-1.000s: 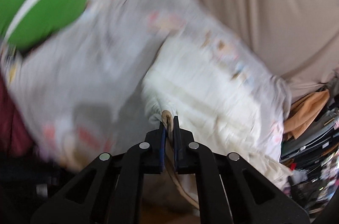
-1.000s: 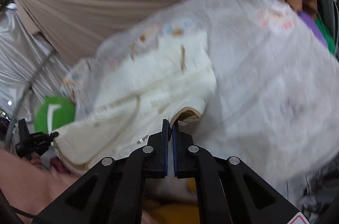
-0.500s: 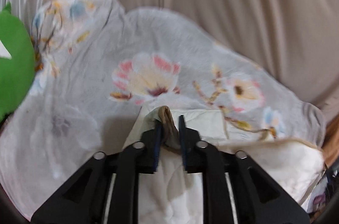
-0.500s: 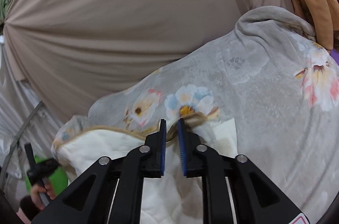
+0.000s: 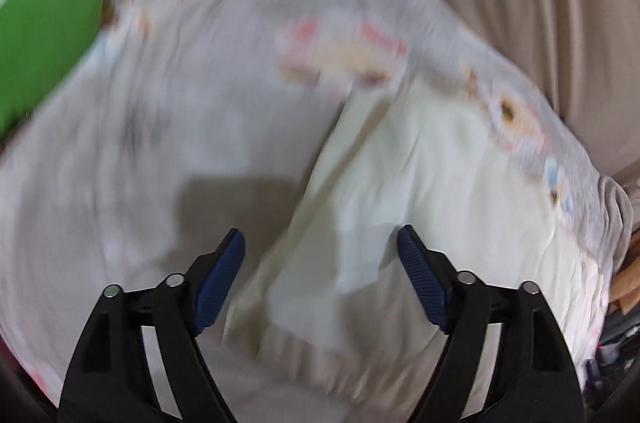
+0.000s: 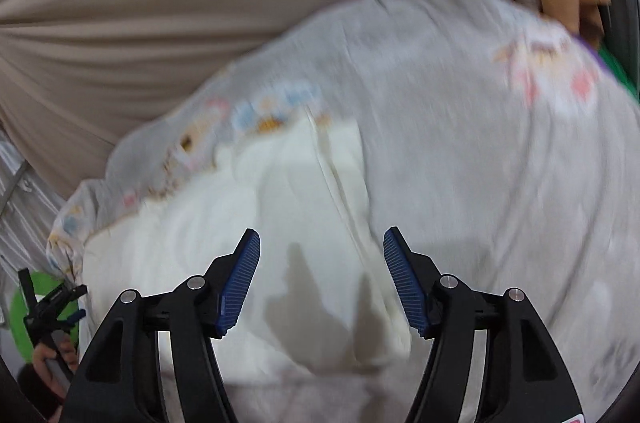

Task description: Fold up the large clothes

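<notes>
Both tongs — left gripper (image 5: 320,251), right gripper (image 6: 320,255) — have just been opening; we see nothing between them, quilt (image 5: 440,163) lying below.

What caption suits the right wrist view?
Open right gripper above the floral quilt, its cream lining folded up.

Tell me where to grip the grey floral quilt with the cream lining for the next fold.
Probably the floral-trimmed edge of the quilt where grey meets cream lining, approached from above: both the left gripper and right gripper have just opened, holding nothing.
</notes>
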`<state>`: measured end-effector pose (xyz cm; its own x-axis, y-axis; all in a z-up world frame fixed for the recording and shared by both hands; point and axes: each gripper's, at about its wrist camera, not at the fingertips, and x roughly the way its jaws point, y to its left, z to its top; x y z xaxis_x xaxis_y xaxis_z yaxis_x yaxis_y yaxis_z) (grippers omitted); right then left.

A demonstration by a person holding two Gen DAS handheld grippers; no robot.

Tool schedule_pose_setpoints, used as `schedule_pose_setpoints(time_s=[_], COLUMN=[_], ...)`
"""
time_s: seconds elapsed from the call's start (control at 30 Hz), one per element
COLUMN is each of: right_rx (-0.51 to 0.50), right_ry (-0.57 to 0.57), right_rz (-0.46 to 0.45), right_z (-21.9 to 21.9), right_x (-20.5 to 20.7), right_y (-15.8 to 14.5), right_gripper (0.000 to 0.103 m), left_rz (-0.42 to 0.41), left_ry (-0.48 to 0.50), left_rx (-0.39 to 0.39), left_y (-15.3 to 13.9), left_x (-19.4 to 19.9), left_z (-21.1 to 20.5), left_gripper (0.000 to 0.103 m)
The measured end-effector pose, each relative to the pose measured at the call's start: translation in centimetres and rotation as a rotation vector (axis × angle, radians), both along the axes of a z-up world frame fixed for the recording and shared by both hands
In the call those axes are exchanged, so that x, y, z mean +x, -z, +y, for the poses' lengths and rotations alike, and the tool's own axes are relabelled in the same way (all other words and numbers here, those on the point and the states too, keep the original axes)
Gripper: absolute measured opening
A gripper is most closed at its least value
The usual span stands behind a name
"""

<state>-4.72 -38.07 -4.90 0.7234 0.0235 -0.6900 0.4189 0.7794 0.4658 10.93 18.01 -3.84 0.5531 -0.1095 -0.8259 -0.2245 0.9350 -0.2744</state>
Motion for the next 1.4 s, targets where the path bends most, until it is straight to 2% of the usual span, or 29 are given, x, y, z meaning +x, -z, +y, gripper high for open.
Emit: schedule_pose_setpoints(time_s=[0.07,0.13,0.17,0.2,0.23,0.27,0.3,0.4,0.5,0.6,0.7,0.8,0.83,0.87,0.93,0.97,1.0,1.07,1.13,1.27,1.3,1.33,1.37,1.4], right_rx=[0.033,0.042,0.044,0.052,0.065,0.079,0.081,0.024,0.018,0.026,0.068,0.059,0.053,0.042,-0.007,-0.027,-0.045,-0.074,-0.073,-0.086,-0.079,-0.066,-0.061,-0.068], right_ry=[-0.025,-0.041,-0.045,-0.044,-0.040,-0.041,-0.050,-0.105,-0.143,-0.156,-0.149,-0.170,-0.170,-0.156,-0.127,-0.120,-0.111,-0.098,-0.098,-0.094,-0.106,-0.125,-0.137,-0.137], right_rz=[0.046,0.079,0.084,0.081,0.076,0.065,0.054,0.063,0.097,0.174,0.241,0.275,0.275,0.264,0.190,0.144,0.100,0.034,0.021,0.065,0.085,0.103,0.131,0.109], right_z=[0.4,0.7,0.7,0.5,0.1,-0.2,-0.4,0.7,1.7,2.6,3.1,3.6,3.5,3.3,3.0,2.9,2.8,2.7,2.3,2.2,2.0,2.2,2.4,2.8], right_x=[0.4,1.0,1.1,1.3,1.2,1.0,0.6,-0.8,-3.9,-8.1,-11.7,-12.9,-12.7,-12.3,-11.3,-10.7,-10.0,-7.8,-5.2,-0.1,0.8,1.7,2.4,2.5], right_y=[1.9,2.9,3.0,2.9,2.4,2.0,1.4,-0.5,-0.9,0.2,1.7,2.2,2.0,1.4,-0.8,-1.8,-2.9,-4.4,-4.7,-2.9,-2.1,-1.6,-1.3,-1.9], right_gripper=[0.063,0.065,0.059,0.037,0.024,0.015,0.012,0.009,0.008,0.008,0.008,0.012,0.014,0.020,0.024,0.035,0.052,0.066,0.067,0.069,0.064,0.052,0.013,0.009], left_rz=[0.036,0.056,0.059,0.062,0.075,0.090,0.092,0.084,0.103,0.169,0.255,0.251,0.224,0.182,0.083,0.036,-0.012,-0.059,-0.055,0.019,0.030,0.043,0.055,0.053], left_ry=[0.003,0.001,0.006,0.030,0.053,0.060,0.071,0.127,0.183,0.207,0.187,0.174,0.160,0.131,0.089,0.082,0.084,0.120,0.158,0.178,0.169,0.159,0.160,0.158], left_rx=[-0.051,-0.064,-0.058,-0.049,-0.056,-0.054,-0.064,-0.056,-0.015,0.008,-0.007,0.003,0.004,0.006,-0.013,-0.017,-0.008,-0.002,-0.030,-0.054,-0.051,-0.053,-0.071,-0.088], left_y=[1.8,2.8,2.7,2.4,2.2,1.7,1.1,-0.8,-2.0,-1.5,0.1,-0.1,-0.9,-2.2,-4.5,-5.6,-6.8,-7.5,-6.8,-3.5,-3.0,-2.5,-2.2,-2.4], left_x=[-0.9,-1.1,-1.0,-0.8,-0.6,-0.5,-0.7,-2.0,-5.1,-8.9,-12.2,-13.8,-13.8,-13.5,-13.0,-12.5,-11.5,-9.1,-6.9,-2.7,-2.0,-1.5,-1.0,-0.7], left_z=[0.4,0.7,0.6,0.4,0.3,0.3,0.5,0.6,0.3,0.9,2.0,2.1,2.1,2.2,2.4,2.3,1.9,0.5,-0.7,-3.0,-3.4,-3.6,-3.4,-3.0], left_gripper=[0.088,0.087,0.078,0.053,0.043,0.028,0.019,0.010,0.009,0.009,0.009,0.012,0.015,0.019,0.035,0.056,0.064,0.064,0.071,0.071,0.057,0.044,0.018,0.010])
